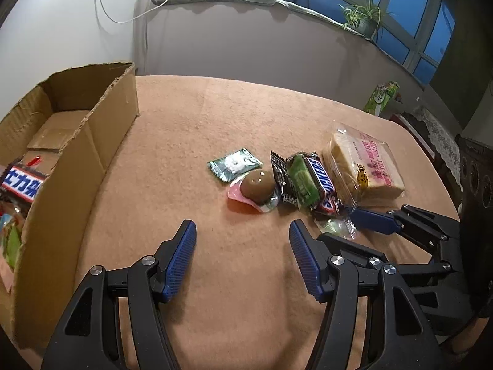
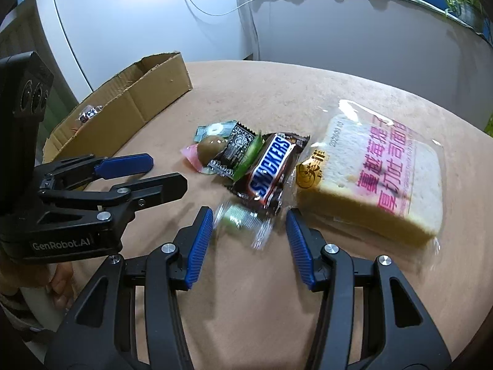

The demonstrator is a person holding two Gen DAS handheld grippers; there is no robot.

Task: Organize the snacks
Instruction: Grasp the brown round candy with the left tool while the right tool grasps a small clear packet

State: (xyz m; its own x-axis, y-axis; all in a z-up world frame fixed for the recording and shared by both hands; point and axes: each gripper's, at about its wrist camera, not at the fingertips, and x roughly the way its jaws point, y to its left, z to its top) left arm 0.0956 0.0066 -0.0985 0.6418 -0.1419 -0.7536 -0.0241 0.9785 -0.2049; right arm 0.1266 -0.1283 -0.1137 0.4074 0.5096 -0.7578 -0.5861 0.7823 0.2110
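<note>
A pile of snacks lies on the tan table: a Snickers bar (image 1: 323, 182) (image 2: 271, 166), a green packet (image 1: 303, 178), a black patterned packet (image 1: 279, 169) (image 2: 235, 151), a brown round sweet (image 1: 257, 183) (image 2: 211, 145) on a pink wrapper, a green-white candy packet (image 1: 235, 163), and a wrapped bread slice (image 1: 366, 163) (image 2: 379, 175). A small clear-wrapped green candy (image 2: 240, 215) (image 1: 337, 226) lies between my right gripper's (image 2: 249, 222) open fingers. My left gripper (image 1: 242, 234) is open and empty, just short of the brown sweet.
An open cardboard box (image 1: 80, 141) (image 2: 132, 104) stands at the table's left, holding a Snickers bar (image 1: 23, 183) and other packets. A green box (image 1: 380, 97) and a dark speaker (image 1: 476, 178) stand beyond the table's right edge.
</note>
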